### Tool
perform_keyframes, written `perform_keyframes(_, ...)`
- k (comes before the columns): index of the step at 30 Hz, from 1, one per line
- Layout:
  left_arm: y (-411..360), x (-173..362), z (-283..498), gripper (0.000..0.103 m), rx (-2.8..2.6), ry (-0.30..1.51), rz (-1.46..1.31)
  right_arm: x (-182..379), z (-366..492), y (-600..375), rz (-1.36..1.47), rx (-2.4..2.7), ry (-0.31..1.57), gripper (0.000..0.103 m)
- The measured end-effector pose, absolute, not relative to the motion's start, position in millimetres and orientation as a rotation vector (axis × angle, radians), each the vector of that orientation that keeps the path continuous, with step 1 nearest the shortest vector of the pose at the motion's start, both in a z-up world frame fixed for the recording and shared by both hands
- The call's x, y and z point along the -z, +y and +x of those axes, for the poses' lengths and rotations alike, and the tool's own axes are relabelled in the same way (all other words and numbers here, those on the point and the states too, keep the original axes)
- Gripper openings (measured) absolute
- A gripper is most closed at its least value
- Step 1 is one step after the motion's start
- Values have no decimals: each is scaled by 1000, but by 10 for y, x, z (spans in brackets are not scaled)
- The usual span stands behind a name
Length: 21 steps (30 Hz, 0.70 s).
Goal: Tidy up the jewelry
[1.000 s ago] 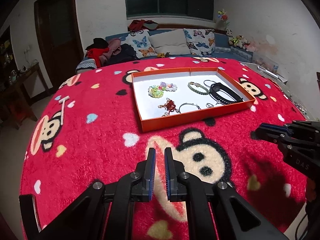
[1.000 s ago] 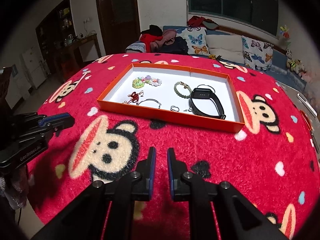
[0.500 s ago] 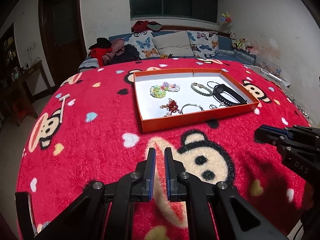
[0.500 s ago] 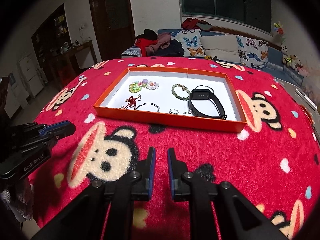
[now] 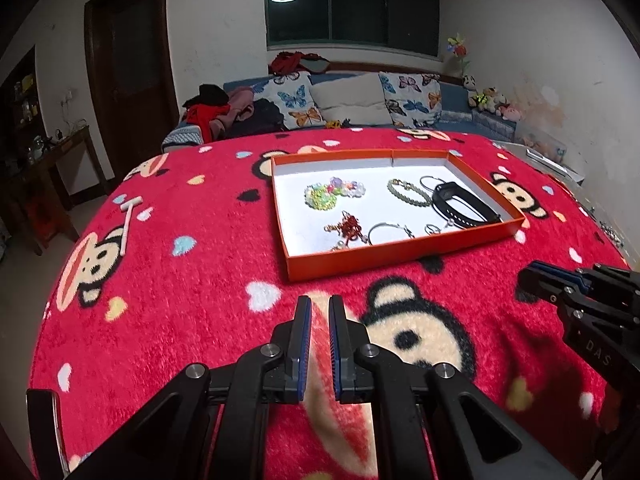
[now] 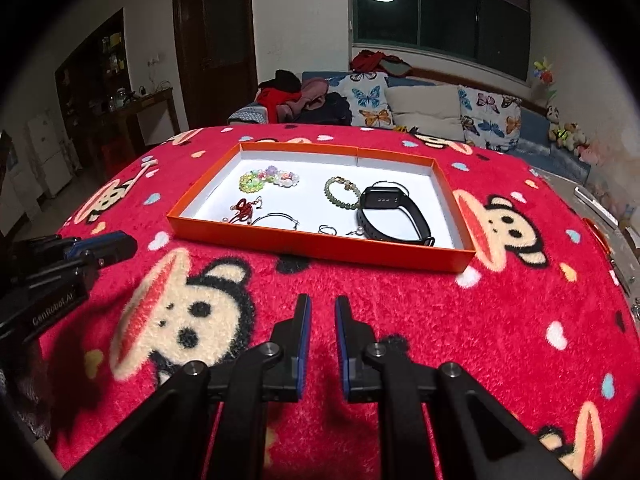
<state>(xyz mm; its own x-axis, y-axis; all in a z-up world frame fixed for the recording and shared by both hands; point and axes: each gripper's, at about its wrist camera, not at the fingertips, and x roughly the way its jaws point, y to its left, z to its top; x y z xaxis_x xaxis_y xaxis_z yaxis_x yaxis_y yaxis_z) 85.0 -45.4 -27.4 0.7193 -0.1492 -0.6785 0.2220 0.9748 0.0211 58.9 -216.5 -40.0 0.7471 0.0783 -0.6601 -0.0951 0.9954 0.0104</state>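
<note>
An orange tray (image 5: 400,249) (image 6: 320,246) with a white floor lies on the red monkey-print blanket. In it lie a colourful bead bracelet (image 5: 334,192) (image 6: 270,178), a green bead bracelet (image 5: 408,192) (image 6: 340,194), a red charm (image 5: 348,226) (image 6: 244,209), thin hoops (image 5: 386,230) (image 6: 276,218), small rings (image 6: 328,230) and a black smart band (image 5: 460,206) (image 6: 394,218). My left gripper (image 5: 318,312) (image 6: 100,248) hovers over the blanket before the tray, nearly shut and empty. My right gripper (image 6: 322,312) (image 5: 536,276) hovers likewise, nearly shut and empty.
The blanket (image 5: 180,280) covers a round table that falls away at the left and near edges. A sofa with butterfly cushions (image 5: 360,100) stands behind. A wooden side table (image 5: 48,160) is at the far left, clutter (image 5: 560,168) at the right edge.
Both grippers have risen and drawn back slightly from the tray; the view sits higher. The jaws have stayed as they were and the jewelry has not moved.
</note>
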Motion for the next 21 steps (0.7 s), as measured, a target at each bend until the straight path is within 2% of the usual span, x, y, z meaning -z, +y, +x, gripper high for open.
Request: perform_keyframes(21,-489,474,846,10,177,671,111,490,549,-2219,-28,-22,656,14)
